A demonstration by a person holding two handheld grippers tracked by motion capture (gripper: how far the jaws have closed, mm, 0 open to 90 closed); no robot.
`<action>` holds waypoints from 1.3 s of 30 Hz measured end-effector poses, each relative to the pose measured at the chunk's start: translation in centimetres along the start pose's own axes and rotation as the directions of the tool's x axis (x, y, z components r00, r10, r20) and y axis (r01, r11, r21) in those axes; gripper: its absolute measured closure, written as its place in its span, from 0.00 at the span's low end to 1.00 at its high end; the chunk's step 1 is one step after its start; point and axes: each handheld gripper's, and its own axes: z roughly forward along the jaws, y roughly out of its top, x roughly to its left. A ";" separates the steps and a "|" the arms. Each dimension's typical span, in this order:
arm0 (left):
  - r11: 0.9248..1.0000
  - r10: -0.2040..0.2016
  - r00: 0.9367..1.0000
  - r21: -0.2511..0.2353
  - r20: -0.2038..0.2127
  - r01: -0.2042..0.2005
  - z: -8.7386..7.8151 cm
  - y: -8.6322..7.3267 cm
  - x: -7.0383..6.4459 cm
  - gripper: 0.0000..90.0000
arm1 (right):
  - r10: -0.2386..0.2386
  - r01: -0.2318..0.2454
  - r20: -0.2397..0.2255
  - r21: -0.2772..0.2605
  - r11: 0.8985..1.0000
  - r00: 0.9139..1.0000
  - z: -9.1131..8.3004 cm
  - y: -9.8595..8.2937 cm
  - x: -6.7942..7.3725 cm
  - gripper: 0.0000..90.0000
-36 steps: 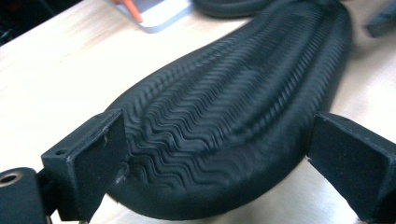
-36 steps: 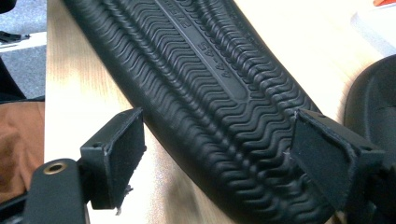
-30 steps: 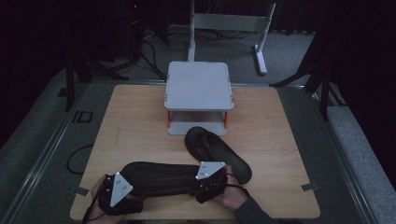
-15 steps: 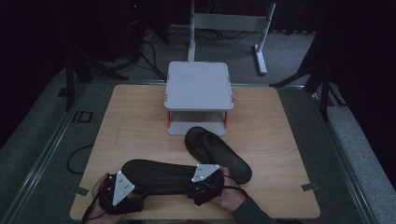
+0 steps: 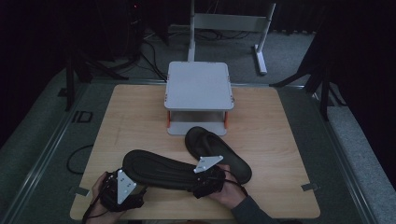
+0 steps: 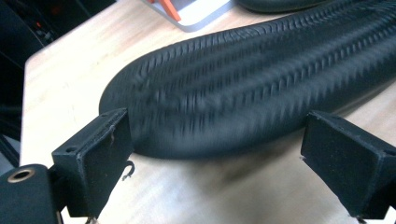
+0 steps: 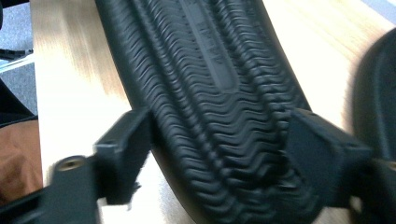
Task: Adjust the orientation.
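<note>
At about 7 o'clock on the table our left gripper sits with its jaws spread wide, released, one end of the upturned black slipper lying between them untouched (blurred in the left gripper view). The slipper lies sole-up along the near edge, and we judge it light, rubbery and bendy, its ribbed tread giving grip; better to pinch it across the edges. At 5 o'clock our right gripper straddles the slipper's other end, jaws against its sides, apparently grasping it. Raised lettering runs down the sole, unreadable
</note>
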 end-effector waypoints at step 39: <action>1.000 0.003 0.983 -0.009 0.183 -0.002 3.0 0.7 -1.4 0.38 | -0.059 0.055 0.121 0.038 0.998 0.991 0.6 0.5 0.7 0.25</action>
